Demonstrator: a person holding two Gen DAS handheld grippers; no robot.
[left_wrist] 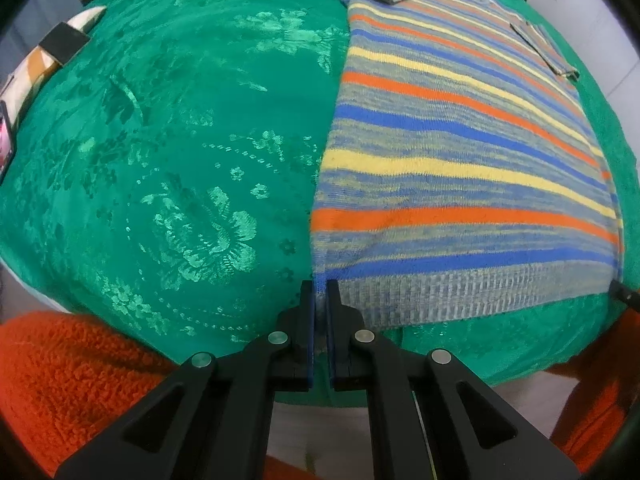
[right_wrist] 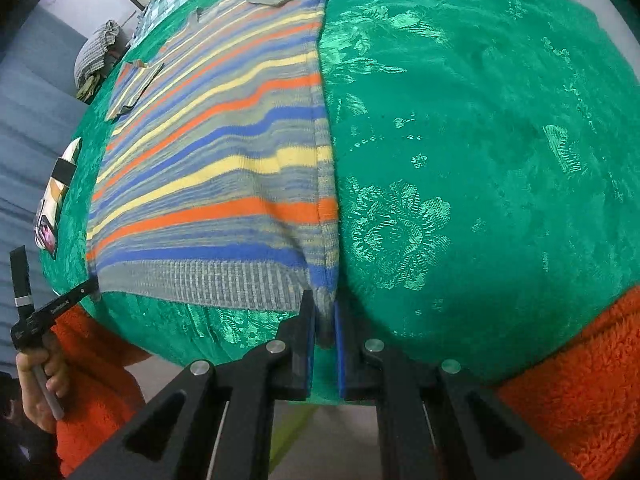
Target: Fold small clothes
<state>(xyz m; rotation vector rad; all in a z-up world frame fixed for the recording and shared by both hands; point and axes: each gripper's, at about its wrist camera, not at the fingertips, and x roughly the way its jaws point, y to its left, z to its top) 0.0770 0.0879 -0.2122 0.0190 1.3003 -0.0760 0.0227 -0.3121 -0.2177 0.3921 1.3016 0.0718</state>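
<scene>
A striped knit sweater (left_wrist: 460, 152) in blue, orange, yellow and grey lies flat on a green floral cloth (left_wrist: 180, 120), hem toward me, sleeves folded in over the body. My left gripper (left_wrist: 320, 292) is shut on the hem's left corner. My right gripper (right_wrist: 323, 304) is shut on the hem's right corner of the same sweater (right_wrist: 224, 160). The left gripper also shows in the right wrist view (right_wrist: 92, 282) at the far hem corner. The right gripper's tip shows at the right edge of the left wrist view (left_wrist: 620, 290).
The green cloth (right_wrist: 480, 160) covers the table. A phone (right_wrist: 46, 236) and a patterned box (right_wrist: 62, 176) lie at its left edge. A grey checked cloth (right_wrist: 96, 54) is bunched at the far left. The person's orange fleece sleeves (left_wrist: 80, 380) flank the grippers.
</scene>
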